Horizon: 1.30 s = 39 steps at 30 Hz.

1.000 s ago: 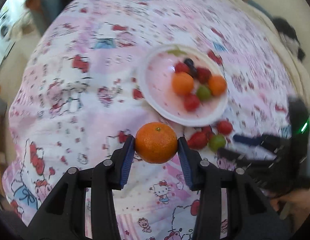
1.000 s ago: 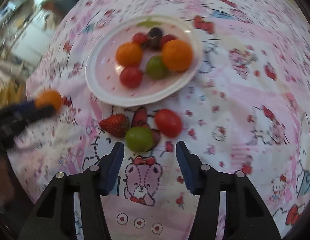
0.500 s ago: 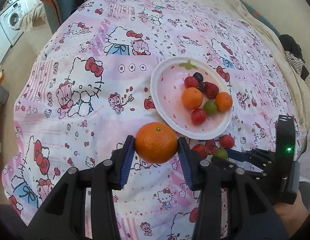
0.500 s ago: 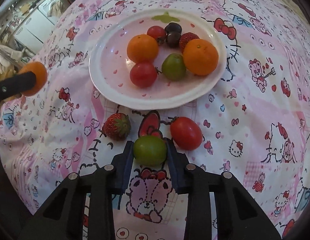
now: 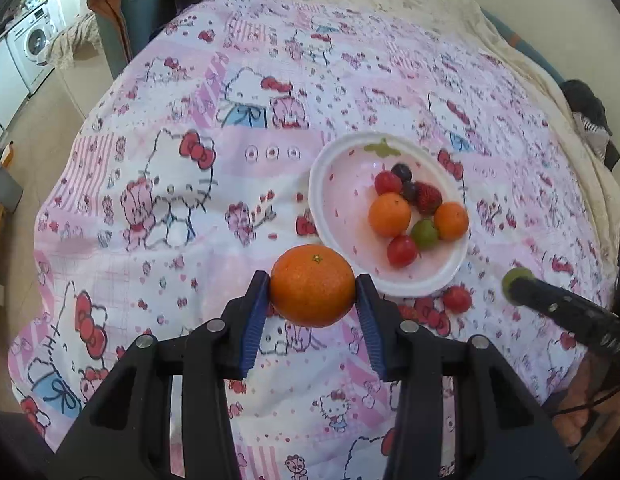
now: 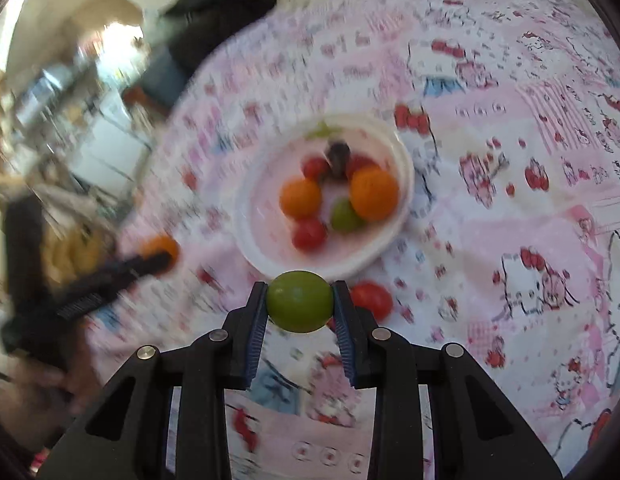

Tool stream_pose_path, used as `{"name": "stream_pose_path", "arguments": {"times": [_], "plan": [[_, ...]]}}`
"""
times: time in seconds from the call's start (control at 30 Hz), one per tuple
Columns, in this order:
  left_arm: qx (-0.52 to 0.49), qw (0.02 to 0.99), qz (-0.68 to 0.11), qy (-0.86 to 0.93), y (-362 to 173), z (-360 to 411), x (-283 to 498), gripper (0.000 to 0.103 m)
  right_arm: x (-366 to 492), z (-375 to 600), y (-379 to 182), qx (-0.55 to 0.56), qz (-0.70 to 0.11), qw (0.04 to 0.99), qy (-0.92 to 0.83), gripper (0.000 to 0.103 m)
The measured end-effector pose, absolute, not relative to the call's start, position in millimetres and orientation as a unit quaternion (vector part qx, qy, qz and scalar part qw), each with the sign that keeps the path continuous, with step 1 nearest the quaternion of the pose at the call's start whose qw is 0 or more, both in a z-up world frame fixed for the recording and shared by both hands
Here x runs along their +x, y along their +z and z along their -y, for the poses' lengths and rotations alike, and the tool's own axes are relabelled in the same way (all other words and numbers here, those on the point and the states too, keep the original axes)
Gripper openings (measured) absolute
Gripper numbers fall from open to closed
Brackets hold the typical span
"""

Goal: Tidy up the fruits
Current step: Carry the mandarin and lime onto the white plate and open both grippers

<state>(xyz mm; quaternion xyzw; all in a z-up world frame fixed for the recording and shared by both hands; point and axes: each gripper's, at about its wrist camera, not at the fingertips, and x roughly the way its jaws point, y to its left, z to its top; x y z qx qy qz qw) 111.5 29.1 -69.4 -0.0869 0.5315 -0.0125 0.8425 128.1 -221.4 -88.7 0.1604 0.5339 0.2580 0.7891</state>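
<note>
My left gripper [image 5: 313, 286] is shut on an orange mandarin [image 5: 312, 285], held above the cloth just left of the white plate [image 5: 330, 216]. The plate holds two mandarins, red and green tomatoes, a strawberry and dark grapes. My right gripper [image 6: 299, 302] is shut on a green tomato [image 6: 299, 301], lifted in front of the plate [image 6: 245, 216]. It also shows at the right of the left wrist view [image 5: 514, 278]. A red tomato [image 6: 370, 300] lies on the cloth beside the plate, and it shows in the left wrist view [image 5: 456, 299] too.
A pink Hello Kitty cloth [image 5: 189, 160] covers the table. A chair [image 5: 125, 12] stands at the far left edge, and a washing machine [image 5: 33, 40] is beyond it. Dark clothes [image 5: 590, 116] lie at the right edge. The right wrist view is motion-blurred.
My right gripper closed on the green tomato and lifted it off the cloth. My left gripper rose and drew back with the mandarin still held.
</note>
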Motion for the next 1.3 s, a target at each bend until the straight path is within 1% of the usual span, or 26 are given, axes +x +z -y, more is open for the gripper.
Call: {"name": "stream_pose_path", "arguments": {"times": [0.2, 0.33, 0.53, 0.8, 0.93, 1.03, 1.3], "plan": [[-0.064, 0.865, -0.497, -0.018, -44, -26, 135, 0.039, 154, 227, -59, 0.181, -0.483, 0.814, 0.267, 0.034], [-0.050, 0.868, -0.494, -0.019, -44, -23, 155, 0.039, 172, 234, -56, 0.194, -0.474, 0.818, 0.264, 0.034], [-0.005, 0.870, -0.492, -0.021, -60, -11, 189, 0.039, 204, 226, -69, 0.179, -0.485, 0.817, 0.256, 0.034], [0.015, 0.861, -0.506, -0.041, -98, 6, 213, 0.039, 238, 209, -100, 0.157, -0.512, 0.807, 0.248, 0.034], [0.017, 0.846, -0.531, -0.042, -116, 12, 218, 0.039, 243, 203, -116, 0.148, -0.528, 0.799, 0.246, 0.034], [0.024, 0.845, -0.533, -0.039, -119, 14, 220, 0.039, 243, 199, -126, 0.151, -0.542, 0.787, 0.252, 0.034], [0.018, 0.837, -0.546, -0.037, -131, 13, 222, 0.040, 243, 199, -130, 0.148, -0.549, 0.785, 0.248, 0.034]]}}
